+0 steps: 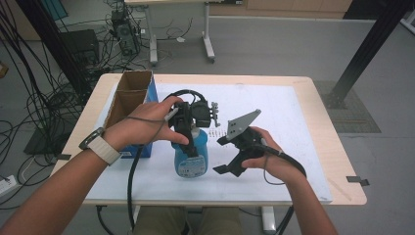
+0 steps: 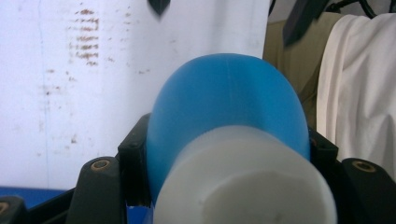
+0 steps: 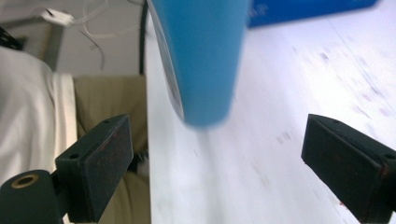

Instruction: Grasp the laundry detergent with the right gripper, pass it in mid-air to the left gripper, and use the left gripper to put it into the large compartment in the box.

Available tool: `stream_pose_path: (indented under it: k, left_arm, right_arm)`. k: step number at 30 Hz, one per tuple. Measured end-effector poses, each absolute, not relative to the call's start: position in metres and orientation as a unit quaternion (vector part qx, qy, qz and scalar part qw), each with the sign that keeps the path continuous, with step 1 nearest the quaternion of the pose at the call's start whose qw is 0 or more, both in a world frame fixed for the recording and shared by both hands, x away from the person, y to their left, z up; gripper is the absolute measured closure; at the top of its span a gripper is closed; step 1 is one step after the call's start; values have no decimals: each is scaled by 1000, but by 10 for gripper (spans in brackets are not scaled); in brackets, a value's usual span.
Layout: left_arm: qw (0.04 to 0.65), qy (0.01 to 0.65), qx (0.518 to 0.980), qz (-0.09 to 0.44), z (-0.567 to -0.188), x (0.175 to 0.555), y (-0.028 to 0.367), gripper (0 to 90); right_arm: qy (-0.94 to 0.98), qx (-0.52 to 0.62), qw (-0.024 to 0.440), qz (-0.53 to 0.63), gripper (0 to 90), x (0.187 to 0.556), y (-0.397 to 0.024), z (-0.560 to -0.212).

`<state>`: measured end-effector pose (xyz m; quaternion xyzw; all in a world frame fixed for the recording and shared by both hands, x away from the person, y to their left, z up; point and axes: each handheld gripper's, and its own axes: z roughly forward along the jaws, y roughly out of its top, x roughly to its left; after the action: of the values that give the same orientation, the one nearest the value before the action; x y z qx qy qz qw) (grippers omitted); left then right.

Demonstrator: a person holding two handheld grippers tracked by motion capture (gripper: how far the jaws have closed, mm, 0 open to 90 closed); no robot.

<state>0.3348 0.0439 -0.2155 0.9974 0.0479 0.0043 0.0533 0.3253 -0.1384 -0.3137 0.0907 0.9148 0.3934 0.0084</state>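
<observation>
Left gripper clamping the blue plastic bottle by its neck, standing upright on the white table mat; right gripper hovering just beside, jaws spread wide, gripping nothing.

Left hand and left hand-held gripper are covering the blue bottle's top in the high view. In the left hand-held gripper view the white cap is running off the bottom edge and blocking the bottle's lower body. In the right hand-held gripper view the bottle is blurring, its top cut off. Small bits on the desk are too small to tell.
</observation>
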Motion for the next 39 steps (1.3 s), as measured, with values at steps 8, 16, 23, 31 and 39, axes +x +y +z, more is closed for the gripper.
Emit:
stream_pose_path:
  k: [8,16,23,31,39]
  left_arm:
    - [66,131,989,29,-197,342,52,373]
    - [61,188,978,62,-170,346,55,373]
    - [52,222,972,63,-158,348,54,373]
    - [50,282,955,77,-137,354,55,373]
    - [53,344,933,89,-117,360,55,373]
  right_arm:
    - [933,123,28,337,83,334,-171,-301]
    - [939,147,40,308,83,343,-197,-292]
    - [941,163,45,293,83,348,-211,-287]
    - [944,170,52,276,86,348,-226,-277]
    - [945,177,60,269,88,354,-236,-272]
